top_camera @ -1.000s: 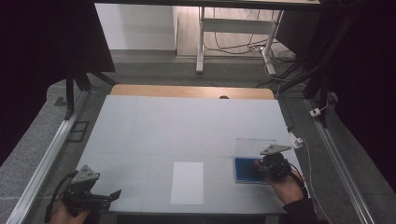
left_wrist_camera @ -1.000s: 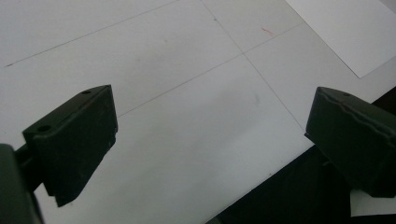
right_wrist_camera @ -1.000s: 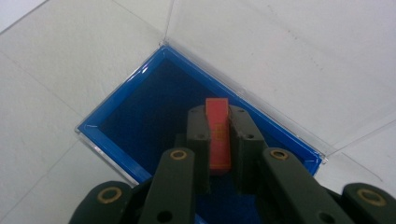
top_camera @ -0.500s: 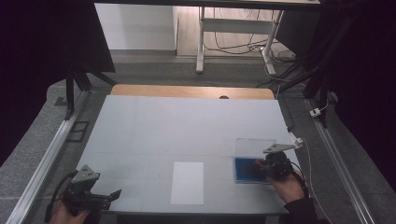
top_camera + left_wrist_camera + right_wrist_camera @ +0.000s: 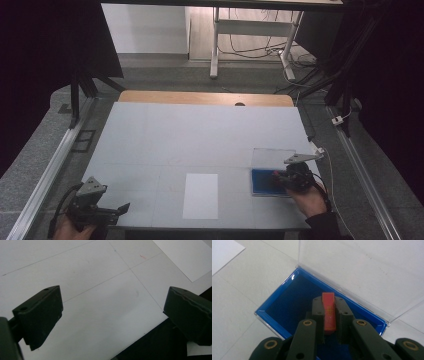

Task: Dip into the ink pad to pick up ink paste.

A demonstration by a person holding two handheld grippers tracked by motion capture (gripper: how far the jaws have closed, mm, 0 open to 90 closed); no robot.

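Pinching a small red piece (image 5: 329, 311) between its jaws, the right gripper (image 5: 292, 178) sits low at the lower right of the high view, directly over the blue tray (image 5: 261, 182) of an open case. In the right gripper view the red piece stands in the middle of the frame with its long axis running up the picture, in line with the jaws, and the blue lining (image 5: 294, 298) lies beneath and beyond it; whether the piece touches the lining or hangs just above it I cannot tell, as the jaws hide its lower end. So the tray is straight below the held piece, and the coming move, as I judge it, turns on that drop or lift along the same line.

At the lower left of the high view the left gripper (image 5: 100, 210) rests near the table's front edge, well apart from the case; its own view shows both jaws spread wide over bare table (image 5: 100, 302), holding nothing. A white sheet (image 5: 201, 196) lies between the two grippers at lower centre.

Farther up, the clear lid (image 5: 362, 270) stands open behind the tray, plain in the right gripper view but only a faint pane (image 5: 273, 156) from above
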